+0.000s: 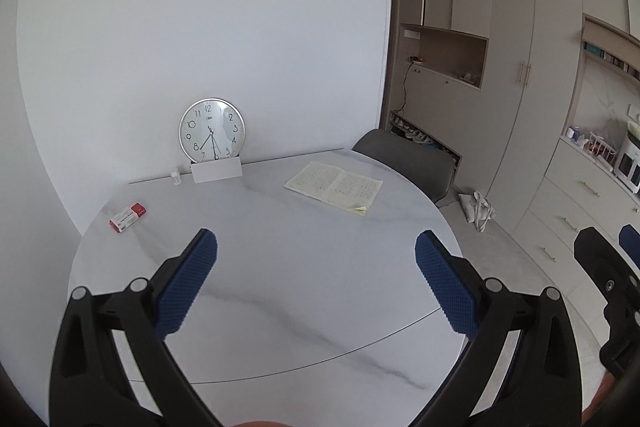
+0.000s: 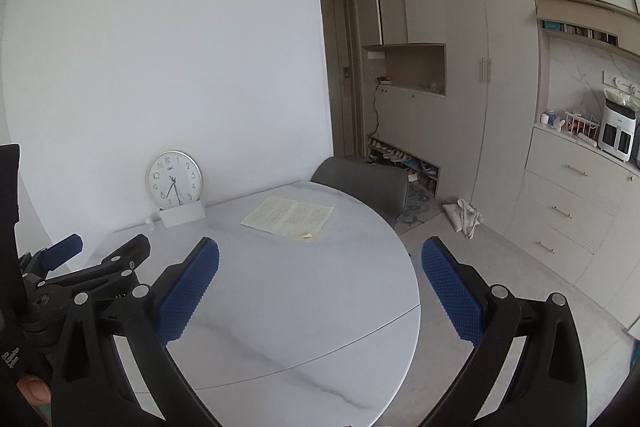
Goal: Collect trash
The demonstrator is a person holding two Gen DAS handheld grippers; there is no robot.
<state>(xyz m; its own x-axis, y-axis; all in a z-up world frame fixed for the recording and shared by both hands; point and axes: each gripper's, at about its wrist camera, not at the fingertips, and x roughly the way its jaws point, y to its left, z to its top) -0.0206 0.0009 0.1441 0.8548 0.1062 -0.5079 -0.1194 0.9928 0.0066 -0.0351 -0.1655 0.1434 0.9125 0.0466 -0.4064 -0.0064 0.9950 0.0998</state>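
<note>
Both hand-held grippers, left and right, hover over the near edge of the table, jaws spread wide with nothing between them. Likeliest trash is the small red-and-white box at the table's far left, well apart from either. Risk: mistaking the open notebook or clock for trash, or nudging the box off the edge.

Soft even daylight, sharp focus, strong fisheye bending and dark corners.

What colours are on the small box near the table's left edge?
Red and white small cardboard box, clearest in the left wrist view.
</note>
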